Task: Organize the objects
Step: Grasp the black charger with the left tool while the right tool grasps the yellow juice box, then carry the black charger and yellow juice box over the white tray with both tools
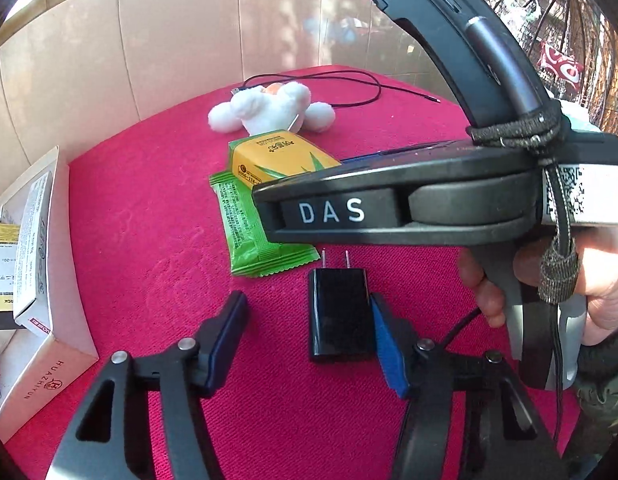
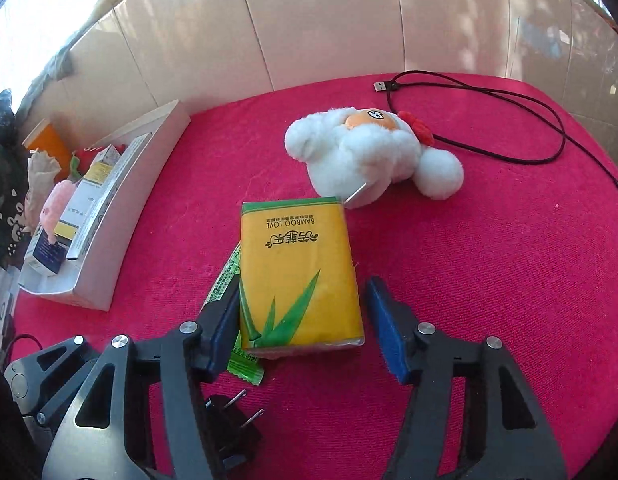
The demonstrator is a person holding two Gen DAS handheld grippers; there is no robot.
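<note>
A black plug charger (image 1: 341, 316) lies on the red cloth between the fingers of my left gripper (image 1: 307, 298). The right blue pad touches its side, while the left pad stands well apart, so the gripper is open. My right gripper (image 2: 303, 286) straddles a yellow tissue pack (image 2: 297, 272) that rests partly on a green snack wrapper (image 2: 225, 276). Its left pad is against the pack's edge and a gap shows at the right pad, so it is open too. In the left wrist view the right gripper's black body (image 1: 349, 208) hides part of the pack (image 1: 277, 156).
A white plush toy (image 2: 369, 152) lies beyond the pack, with a black USB cable (image 2: 509, 120) looped behind it. A white cardboard box (image 2: 121, 216) holding several small cartons stands at the cloth's left edge. A tiled wall runs behind the table.
</note>
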